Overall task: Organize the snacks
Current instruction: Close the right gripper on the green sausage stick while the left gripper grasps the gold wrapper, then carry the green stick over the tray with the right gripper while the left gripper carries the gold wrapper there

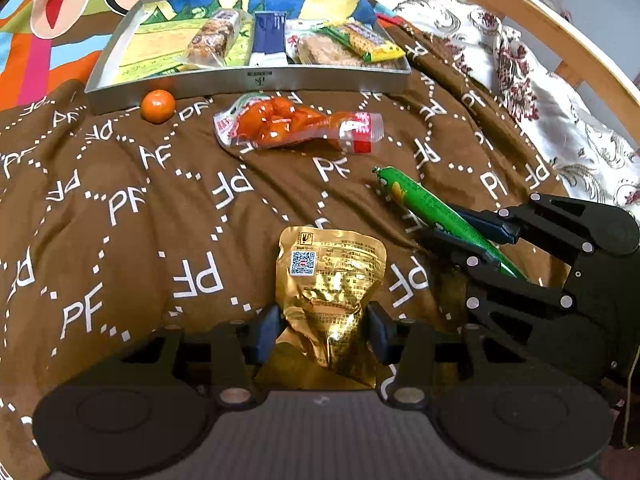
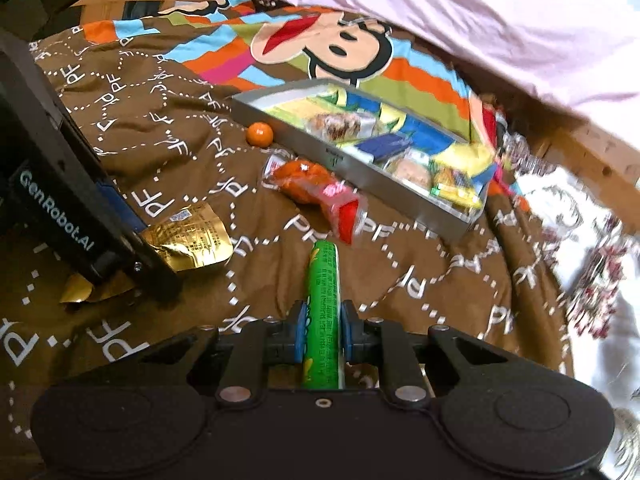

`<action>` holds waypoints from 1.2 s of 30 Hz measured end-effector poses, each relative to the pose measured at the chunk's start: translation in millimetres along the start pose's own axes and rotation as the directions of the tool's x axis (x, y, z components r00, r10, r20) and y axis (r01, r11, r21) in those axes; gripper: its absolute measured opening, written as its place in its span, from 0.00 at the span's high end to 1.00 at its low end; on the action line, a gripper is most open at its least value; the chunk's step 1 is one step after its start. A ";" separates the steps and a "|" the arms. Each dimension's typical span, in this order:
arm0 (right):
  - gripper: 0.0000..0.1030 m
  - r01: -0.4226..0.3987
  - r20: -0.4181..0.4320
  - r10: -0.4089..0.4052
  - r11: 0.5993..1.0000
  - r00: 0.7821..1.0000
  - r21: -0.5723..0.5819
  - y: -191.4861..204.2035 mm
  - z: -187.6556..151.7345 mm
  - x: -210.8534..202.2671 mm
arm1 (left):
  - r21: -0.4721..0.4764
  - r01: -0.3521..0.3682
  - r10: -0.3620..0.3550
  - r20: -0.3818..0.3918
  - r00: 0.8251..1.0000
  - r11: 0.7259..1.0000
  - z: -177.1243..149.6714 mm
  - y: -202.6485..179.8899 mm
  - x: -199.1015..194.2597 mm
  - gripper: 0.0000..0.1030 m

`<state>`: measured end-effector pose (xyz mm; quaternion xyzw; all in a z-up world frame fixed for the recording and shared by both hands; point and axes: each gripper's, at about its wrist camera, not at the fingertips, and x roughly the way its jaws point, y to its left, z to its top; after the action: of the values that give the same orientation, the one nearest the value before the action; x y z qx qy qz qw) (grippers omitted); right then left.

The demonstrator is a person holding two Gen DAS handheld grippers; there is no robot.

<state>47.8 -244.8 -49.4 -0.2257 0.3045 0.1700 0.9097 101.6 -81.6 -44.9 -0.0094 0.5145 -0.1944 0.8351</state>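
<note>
Two grippers are at work over the bed, and we start with the left gripper: its jaws stand partly apart, one on each side of the lower half of a crinkled gold foil pouch, the blue pads touching or almost touching its edges, though we cannot tell whether they press it. We see the pouch lying flat on the brown bedspread, its top end pointing away from the gripper; it carries a QR code and fine print too small for us to read. Just to the right, the right gripper is clamped around a green sausage stick, which runs straight out between its pads with the far end over the bedspread. We can read "GenRobot.AI" on the side of the left gripper in the right wrist view. Farther out lie an orange snack bag with red-and-white ends and a small mandarin, the fruit just beside the front wall of a silver tray. In the tray we see several wrapped snacks, among them a dark blue packet and a yellow-green one. White "PF" letters repeat across the bedspread.
</note>
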 end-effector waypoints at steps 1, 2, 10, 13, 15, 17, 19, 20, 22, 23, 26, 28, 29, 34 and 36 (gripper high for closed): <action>0.82 0.009 0.014 -0.009 1.000 1.000 -0.014 1.1 0.4 -0.9 | -0.006 0.002 -0.002 0.008 1.000 1.000 0.2 1.0 -1.4 0.51; 0.82 0.016 0.026 -0.015 1.000 1.000 -0.024 2.1 0.7 -1.8 | -0.011 0.004 -0.004 0.017 1.000 1.000 0.7 1.8 -2.8 0.51; 0.82 0.087 0.125 -0.078 0.993 0.989 -0.075 1.5 6.3 -8.4 | -0.047 0.008 -0.002 0.125 0.992 0.999 12.3 10.4 -19.3 0.51; 0.82 0.111 0.160 -0.097 0.991 0.982 -0.080 0.5 8.4 -8.8 | -0.042 0.004 0.003 0.167 0.986 0.999 18.0 12.9 -27.2 0.51; 0.82 0.120 0.172 -0.103 0.989 0.980 -0.090 0.6 9.4 -8.2 | -0.043 0.006 0.003 0.190 0.982 0.999 22.1 16.3 -31.9 0.51; 0.82 0.121 0.174 -0.102 0.988 0.980 -0.099 1.4 10.1 -7.9 | -0.052 0.011 0.000 0.211 0.978 0.999 25.8 20.9 -36.2 0.51; 0.82 0.125 0.174 -0.103 0.985 0.979 -0.120 5.0 8.9 -8.5 | -0.058 0.014 -0.001 0.226 0.974 0.998 27.7 25.7 -39.7 0.51; 0.82 0.125 0.171 -0.102 0.983 0.980 -0.132 6.7 7.7 -9.1 | -0.063 0.015 0.000 0.237 0.972 0.998 27.9 29.3 -41.9 0.51; 0.82 0.119 0.162 -0.095 0.981 0.982 -0.152 10.8 5.0 -9.7 | -0.073 0.019 0.000 0.254 0.967 0.997 27.2 35.9 -45.7 0.51; 0.82 0.119 0.158 -0.093 0.979 0.983 -0.165 14.4 3.4 -9.9 | -0.078 0.019 0.002 0.259 0.966 0.997 26.2 39.9 -47.6 0.51; 0.82 0.129 0.158 -0.097 0.970 0.983 -0.205 24.7 0.9 -13.8 | -0.092 0.012 0.013 0.266 0.964 0.996 22.0 52.2 -52.2 0.51; 0.82 0.139 0.167 -0.103 0.966 0.981 -0.218 29.8 1.2 -19.5 | -0.110 0.013 0.018 0.276 0.961 0.994 19.7 60.2 -55.3 0.51; 0.82 0.146 0.173 -0.107 0.963 0.979 -0.227 33.1 1.4 -23.2 | -0.120 0.017 0.018 0.281 0.960 0.993 18.6 63.1 -57.0 0.51; 0.82 0.163 0.236 -0.102 0.953 0.966 -0.257 41.7 14.8 -37.5 | -0.140 0.024 0.021 0.311 0.950 0.990 17.0 68.0 -67.6 0.51; 0.82 0.163 0.267 -0.094 0.955 0.959 -0.249 40.2 27.4 -42.5 | -0.139 0.024 0.024 0.332 0.943 0.990 18.4 66.7 -73.9 0.51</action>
<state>10.8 -204.2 -15.5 -0.3428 0.1448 0.1770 0.9112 109.3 1.4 12.6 -0.1014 0.3785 -0.1532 0.9072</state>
